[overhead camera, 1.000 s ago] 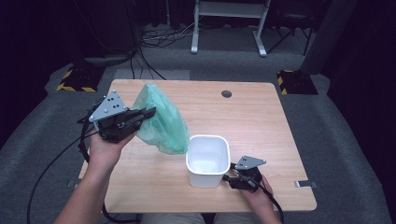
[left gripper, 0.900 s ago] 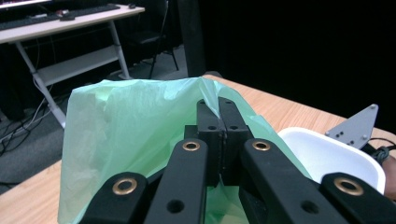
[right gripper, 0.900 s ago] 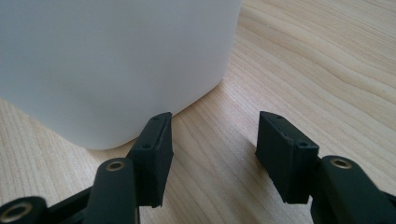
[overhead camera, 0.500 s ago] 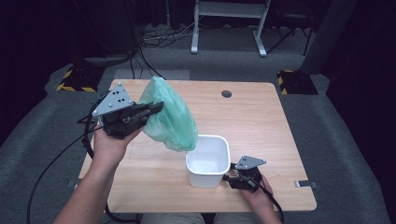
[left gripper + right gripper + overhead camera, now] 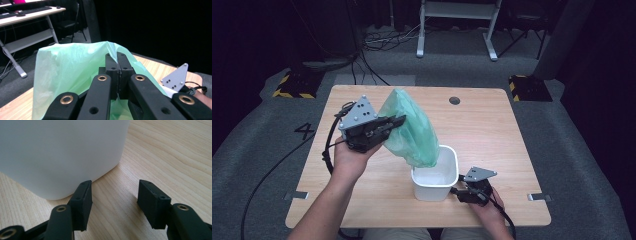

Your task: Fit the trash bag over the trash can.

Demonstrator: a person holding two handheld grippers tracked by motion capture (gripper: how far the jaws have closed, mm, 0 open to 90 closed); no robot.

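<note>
The green bag (image 5: 412,130) hangs in the air above the wooden table (image 5: 492,130), the largest thing over it, with its lower end dipping over the rim of the white tub (image 5: 436,177) on the side away from the person. Its upper edge is pinched in the left gripper (image 5: 398,120), which sits up and to the left of the tub. In the left gripper view the two black jaws stand pressed together with a fold of the green bag (image 5: 75,65) caught between them, and the film billows out beyond and beneath the jaws.

The white tub stands upright on the table, near the edge closest to the person, its mouth open upward and partly covered by the bag's hanging end.

The right gripper (image 5: 459,191) rests low on the table just beside the tub, on its right. In the right gripper view its jaws stand partly apart with only bare wood between them; one jaw lies right at the foot of the white tub (image 5: 62,152), and whether it touches the wall I cannot tell.
</note>
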